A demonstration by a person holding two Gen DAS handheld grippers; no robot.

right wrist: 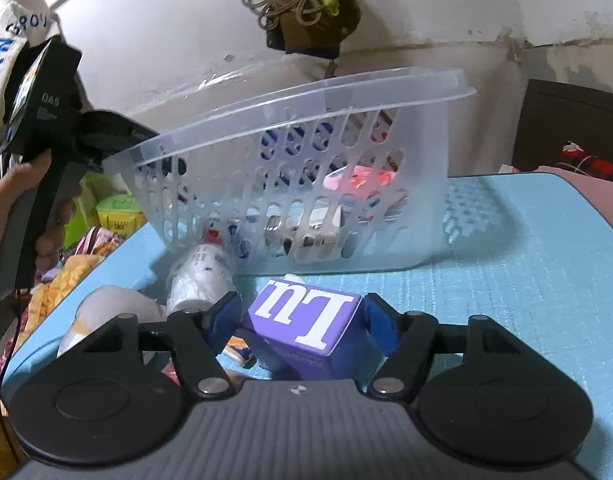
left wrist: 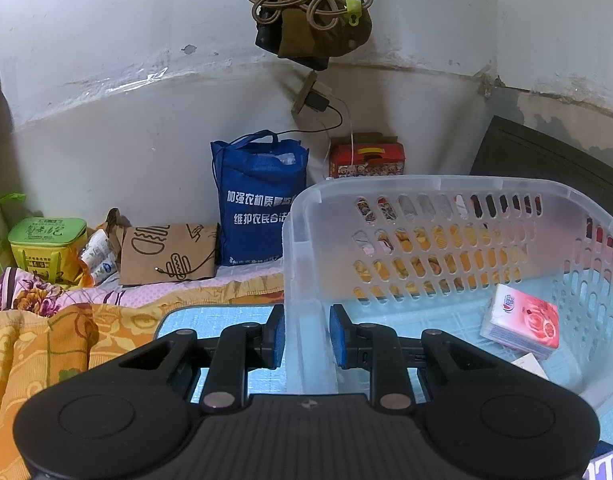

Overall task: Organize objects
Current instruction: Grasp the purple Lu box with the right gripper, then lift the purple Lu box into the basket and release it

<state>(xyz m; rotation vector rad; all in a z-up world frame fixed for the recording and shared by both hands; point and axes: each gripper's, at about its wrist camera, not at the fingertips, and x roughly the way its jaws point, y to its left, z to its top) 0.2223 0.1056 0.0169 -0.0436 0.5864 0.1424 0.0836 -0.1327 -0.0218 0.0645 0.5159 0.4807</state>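
Purple carton [right wrist: 306, 330]: nearest the right wrist camera, lying between the right gripper [right wrist: 304, 324] fingers; both blue pads sit against its sides, so the jaws are closed on it, just in front of the basket.
Basket [right wrist: 386, 92]: clear perforated plastic, tilted so one end lifts off the blue mat [right wrist: 546, 280] — this is the landmark for everything below.
Left gripper [left wrist: 306, 338]: jaws straddle the basket's near wall, one blue pad outside it and one inside; from this view I cannot tell whether the pads press the plastic or merely flank it.
Left hand [right wrist: 46, 208]: seen from the right wrist camera holding the left gripper's handle at the basket's left end.
Pink tissue pack [left wrist: 520, 322]: inside the basket, lying on its floor near the right wall.
White bottle [right wrist: 202, 276]: on the mat, touching the basket's front lower edge, left of the carton.
Blue tote bag [left wrist: 260, 200]: upright behind the basket, against the wall.
Red box [left wrist: 366, 158]: behind the basket, right of the tote.
Brown paper bag [left wrist: 168, 254]: left of the tote, well behind the basket.
Green tin [left wrist: 48, 252]: furthest left of the basket — on the floral bedding.
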